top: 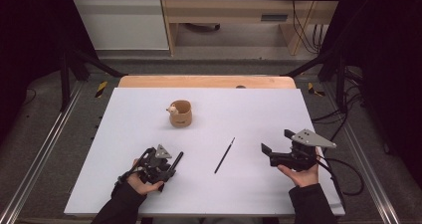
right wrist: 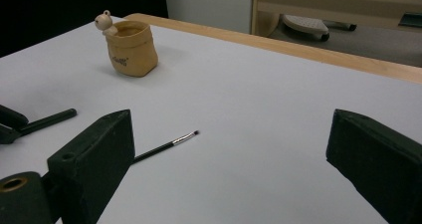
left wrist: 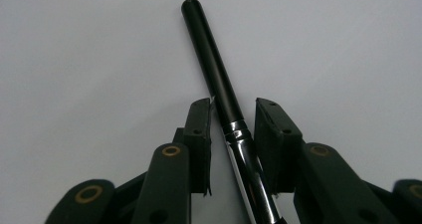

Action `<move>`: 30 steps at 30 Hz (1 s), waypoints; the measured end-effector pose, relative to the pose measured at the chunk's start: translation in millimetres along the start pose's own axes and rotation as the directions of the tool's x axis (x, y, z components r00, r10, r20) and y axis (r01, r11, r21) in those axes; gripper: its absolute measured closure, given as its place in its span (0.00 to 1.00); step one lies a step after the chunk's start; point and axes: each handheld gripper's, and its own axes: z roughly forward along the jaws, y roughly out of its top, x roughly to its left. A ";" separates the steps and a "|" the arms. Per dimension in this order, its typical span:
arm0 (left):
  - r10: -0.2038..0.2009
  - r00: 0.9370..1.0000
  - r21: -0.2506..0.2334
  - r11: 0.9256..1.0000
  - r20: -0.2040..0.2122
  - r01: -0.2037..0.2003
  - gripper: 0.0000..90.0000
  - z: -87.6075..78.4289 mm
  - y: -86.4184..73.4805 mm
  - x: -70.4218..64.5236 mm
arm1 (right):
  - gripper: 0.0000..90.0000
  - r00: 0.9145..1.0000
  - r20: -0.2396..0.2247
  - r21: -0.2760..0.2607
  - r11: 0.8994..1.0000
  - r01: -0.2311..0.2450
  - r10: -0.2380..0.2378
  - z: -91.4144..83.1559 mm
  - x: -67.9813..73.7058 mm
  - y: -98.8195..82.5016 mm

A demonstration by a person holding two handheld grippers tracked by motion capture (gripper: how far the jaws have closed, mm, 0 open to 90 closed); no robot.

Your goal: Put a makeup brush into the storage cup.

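Note:
My left gripper (top: 170, 165) rests low on the white table near the front left. A thick black handle (left wrist: 211, 59) with a silver band lies between its jaws and pokes out past the fingertips (left wrist: 199, 119). Narrow strips of table show on both sides of the handle, so the left gripper (left wrist: 233, 112) is open. My right gripper (top: 276, 140) is held in a hand at the front right, its jaws wide apart and empty. A thin black brush (top: 225, 155) lies flat on the table between the two grippers, seen also in the right gripper view (right wrist: 166, 145).
A tan cup (top: 180, 113) with a small animal figure on its rim stands upright toward the back of the white table (top: 249, 104). A wooden edge (top: 206, 81) runs along the far side. Cables trail at the right.

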 end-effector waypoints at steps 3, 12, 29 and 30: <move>0.002 1.000 0.002 1.000 0.002 -0.002 0.79 -0.2 0.1 0.1 | 0.06 1.000 -0.001 -0.001 1.000 -0.002 0.002 0.0 0.1 0.0; 0.022 1.000 0.007 1.000 0.007 -0.022 0.83 -0.6 0.0 0.5 | 0.06 1.000 -0.001 0.006 1.000 0.001 -0.001 0.8 0.3 -0.4; 0.037 0.999 -0.006 0.999 0.032 -0.037 0.76 -4.3 1.2 4.6 | 0.06 1.000 -0.002 0.008 1.000 0.004 -0.004 1.2 0.3 -0.6; 0.030 0.999 -0.013 0.999 0.038 -0.030 0.73 -6.5 2.0 5.4 | 0.06 1.000 -0.001 0.008 1.000 0.005 -0.005 1.2 0.2 -0.6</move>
